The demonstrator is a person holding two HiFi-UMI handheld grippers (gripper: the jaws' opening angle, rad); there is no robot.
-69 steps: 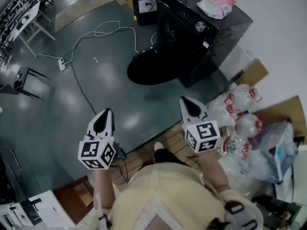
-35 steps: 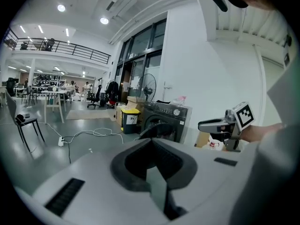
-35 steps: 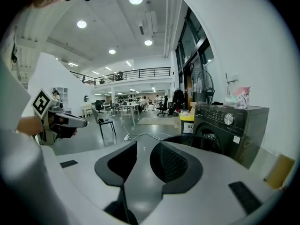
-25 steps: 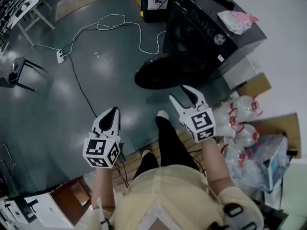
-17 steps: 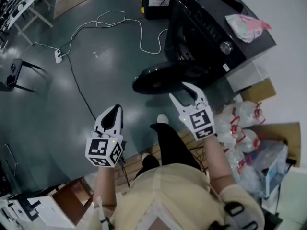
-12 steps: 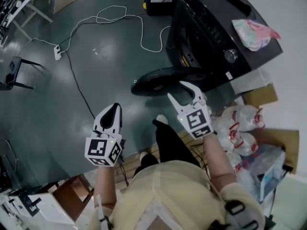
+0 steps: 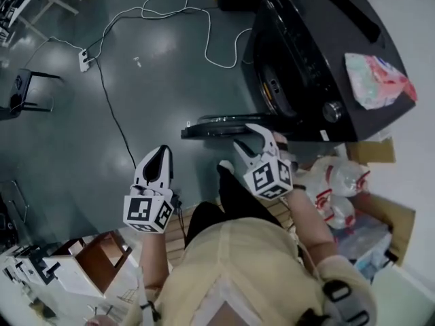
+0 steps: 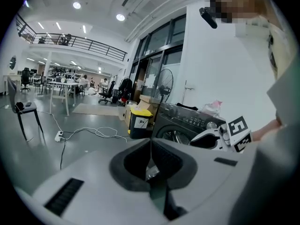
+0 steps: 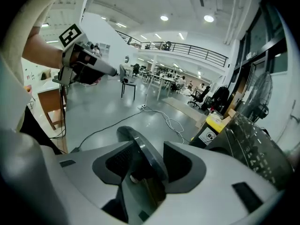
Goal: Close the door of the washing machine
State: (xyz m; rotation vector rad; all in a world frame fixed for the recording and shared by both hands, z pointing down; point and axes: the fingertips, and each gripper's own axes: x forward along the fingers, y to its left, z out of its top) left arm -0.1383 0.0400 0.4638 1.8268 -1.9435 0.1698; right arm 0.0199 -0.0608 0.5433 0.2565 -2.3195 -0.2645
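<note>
The washing machine stands at our upper right, a packet on its top, its door swung out leftward from its front. Our right tongs sit at the door's near edge with the rim between their parted jaws; our left tongs hang well apart to the left, over the floor. A cable lies on the floor left of the machine, and bagged bottles lie just right of our right tongs.
</note>
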